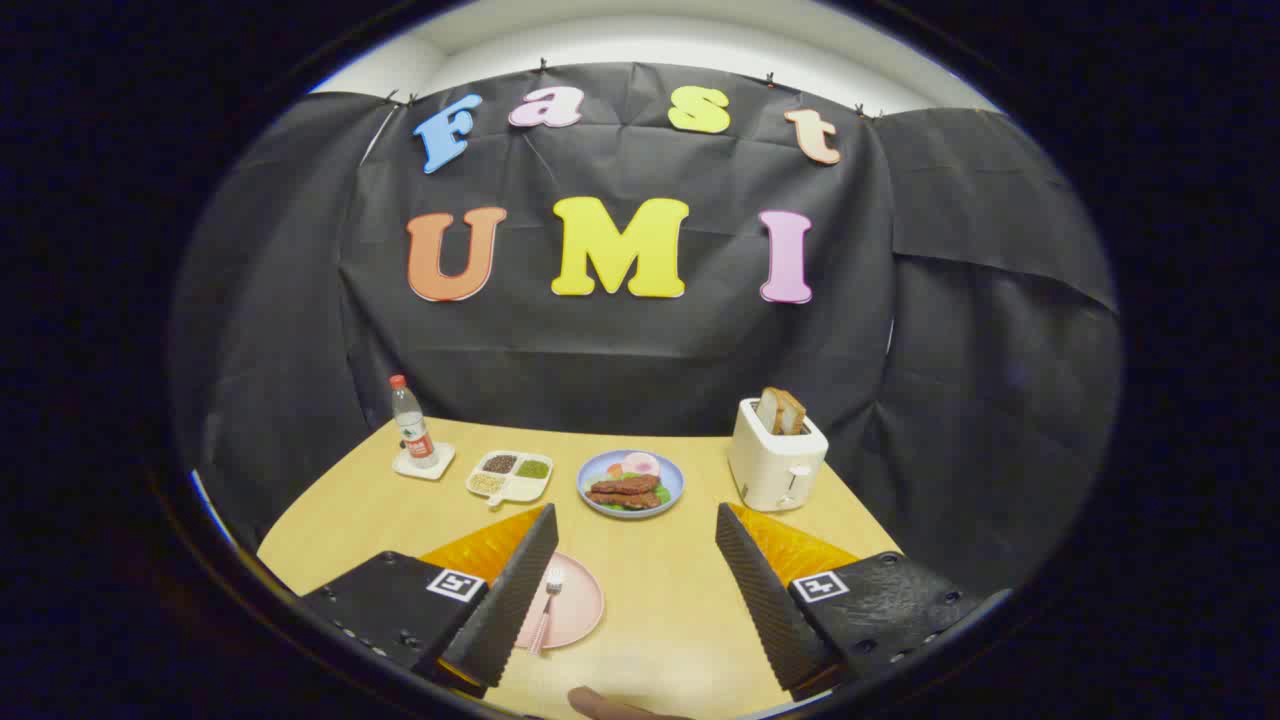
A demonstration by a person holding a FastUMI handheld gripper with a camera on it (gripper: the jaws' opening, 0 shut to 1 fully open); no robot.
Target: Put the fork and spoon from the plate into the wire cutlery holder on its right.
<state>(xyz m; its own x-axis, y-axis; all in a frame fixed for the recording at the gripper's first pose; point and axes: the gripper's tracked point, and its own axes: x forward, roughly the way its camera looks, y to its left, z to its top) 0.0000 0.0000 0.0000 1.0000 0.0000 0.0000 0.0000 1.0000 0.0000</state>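
Fingers (pixel 637 590) spread wide, nothing between them but bare table (pixel 660 600). Gripper held above the near edge of the table.

Pink plate (pixel 575 605) sits on the table just beside the left finger, partly hidden behind it. Fork (pixel 547 607) with pale pink handle lies on the plate, tines pointing away from the gripper. Can't make out a spoon on the visible part of the plate.

Beyond the fingers, mid table: blue plate with food (pixel 631 483). Left of it a white divided tray (pixel 510 475), three compartments with something dark, something green, something pale. Further left a water bottle (pixel 411 423) with red cap, upright on a small white coaster (pixel 424 462). Right of the blue plate a white toaster (pixel 776 455) with bread slices (pixel 780 410) sticking out the top.

Brown rounded thing (pixel 610 705) at the near table edge, can't tell what.
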